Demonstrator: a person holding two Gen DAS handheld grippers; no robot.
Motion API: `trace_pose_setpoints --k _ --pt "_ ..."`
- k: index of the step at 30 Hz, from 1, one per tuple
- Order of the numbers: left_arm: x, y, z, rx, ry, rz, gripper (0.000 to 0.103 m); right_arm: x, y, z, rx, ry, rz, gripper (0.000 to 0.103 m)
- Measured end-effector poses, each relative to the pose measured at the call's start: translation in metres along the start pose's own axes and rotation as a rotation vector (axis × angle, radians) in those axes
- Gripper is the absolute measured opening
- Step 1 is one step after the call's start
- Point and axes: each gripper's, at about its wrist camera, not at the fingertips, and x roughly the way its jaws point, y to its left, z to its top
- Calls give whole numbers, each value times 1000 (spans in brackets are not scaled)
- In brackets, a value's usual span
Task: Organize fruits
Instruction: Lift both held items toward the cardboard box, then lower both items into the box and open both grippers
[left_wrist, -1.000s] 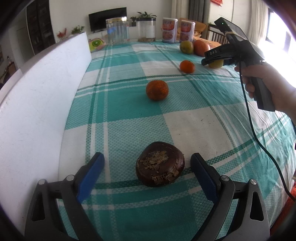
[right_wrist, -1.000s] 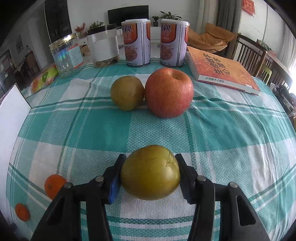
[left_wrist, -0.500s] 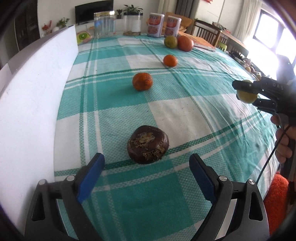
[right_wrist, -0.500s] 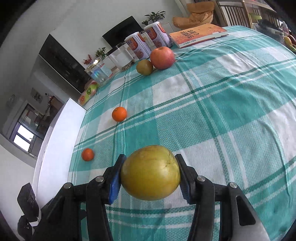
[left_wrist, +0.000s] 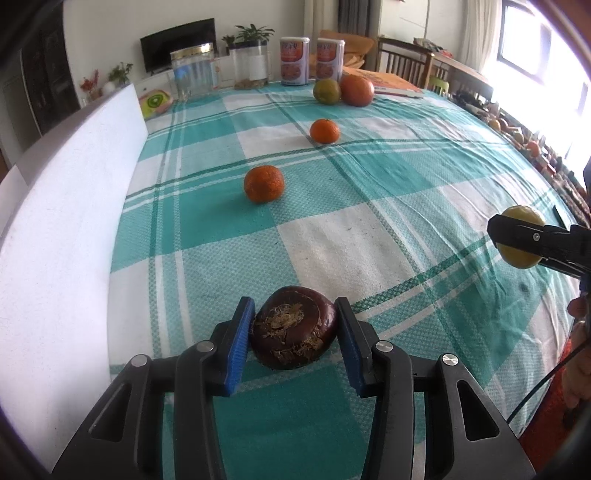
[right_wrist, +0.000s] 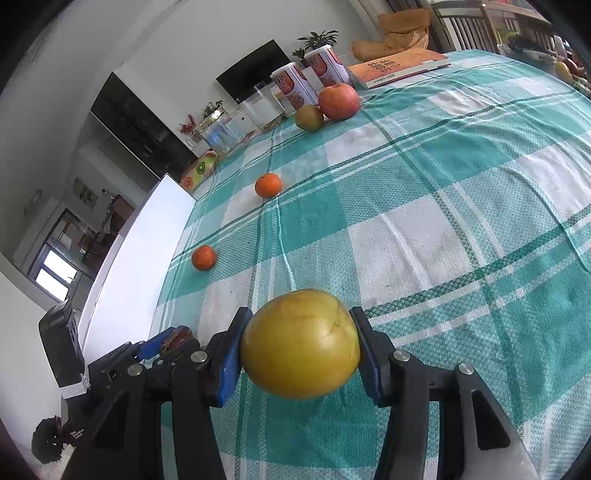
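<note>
My left gripper (left_wrist: 293, 328) is shut on a dark brown fruit (left_wrist: 293, 326) that rests on the checked tablecloth (left_wrist: 369, 240). My right gripper (right_wrist: 300, 345) is shut on a yellow-green pear (right_wrist: 300, 343), held above the cloth; the pear also shows at the right edge of the left wrist view (left_wrist: 522, 236). Two oranges (left_wrist: 264, 183) (left_wrist: 324, 130) lie on the cloth farther out. A green pear (left_wrist: 326, 91) and a red apple (left_wrist: 356, 90) sit together at the far end. The left gripper shows low left in the right wrist view (right_wrist: 173, 339).
A white board (left_wrist: 74, 206) stands along the table's left side. Two printed cans (left_wrist: 294, 61), clear jars (left_wrist: 192, 68) and an orange book (right_wrist: 399, 64) stand at the far end. Chairs (left_wrist: 402, 64) stand beyond the table.
My left gripper has moved forward and closed its jaws on the dark brown fruit. My right gripper, still holding the pear, has come lower and nearer the front of the table.
</note>
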Motion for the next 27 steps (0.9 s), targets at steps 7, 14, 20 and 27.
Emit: trace_pose_setpoints --k 7,14,20,27 --pt "-91 27 2 -141 -39 -183 45 -6 51 1 -111 7 37 53" --pt "-164 120 0 -304 -162 -55 45 -2 184 -4 -322 69 241 53" --pt "-157 213 -34 -481 -120 203 45 37 303 -38 -540 192 361 53" --pt "-140 247 -68 -559 -43 365 49 100 367 -87 -714 317 314 53"
